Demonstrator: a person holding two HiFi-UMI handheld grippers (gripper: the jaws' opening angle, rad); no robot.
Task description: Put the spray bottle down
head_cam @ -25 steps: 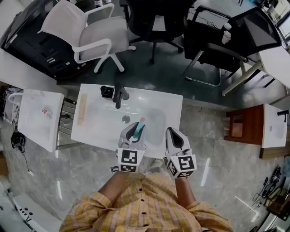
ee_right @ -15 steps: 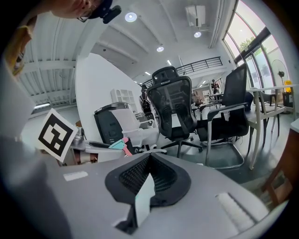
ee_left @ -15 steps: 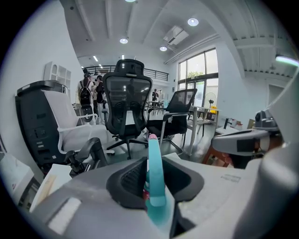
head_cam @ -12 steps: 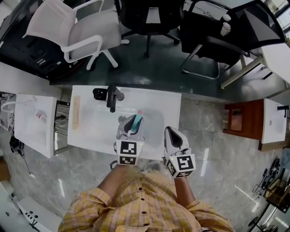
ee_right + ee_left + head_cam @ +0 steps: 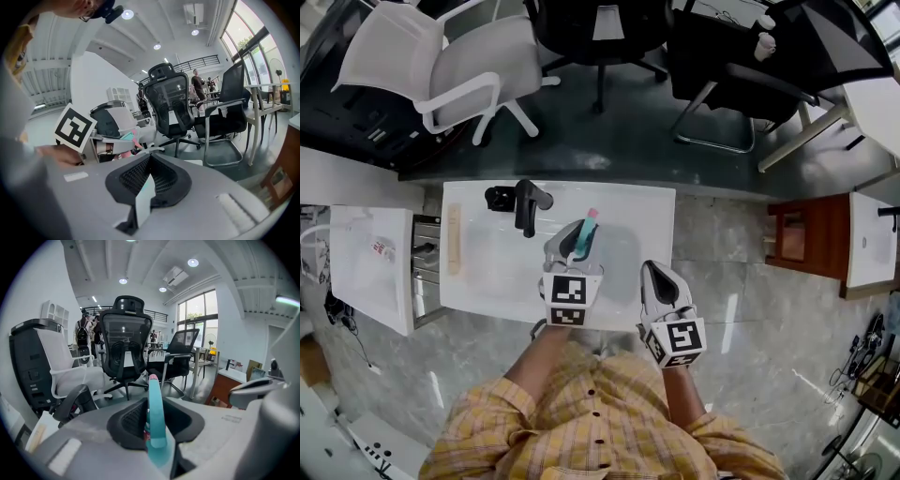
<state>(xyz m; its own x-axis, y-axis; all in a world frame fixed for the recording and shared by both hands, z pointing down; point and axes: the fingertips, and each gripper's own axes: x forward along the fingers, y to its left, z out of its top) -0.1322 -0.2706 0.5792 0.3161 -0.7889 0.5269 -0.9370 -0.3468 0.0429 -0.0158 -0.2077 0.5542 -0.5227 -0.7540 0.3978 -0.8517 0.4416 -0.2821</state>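
— What changed?
— Over the white table point(image 5: 492, 277), the left gripper point(image 5: 572, 234) has moved higher in the frame. It grips the teal bottle point(image 5: 585, 236).
— What else?
— Chairs point(image 5: 455, 70) along the top. The right gripper point(image 5: 657, 274), lower right, is closed on nothing. A black stand point(image 5: 528, 202) sits upper left of the bottle.

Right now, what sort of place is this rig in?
Probably an open-plan office or lab workspace: a black mesh office chair, a white swivel chair, a white table and tall windows.
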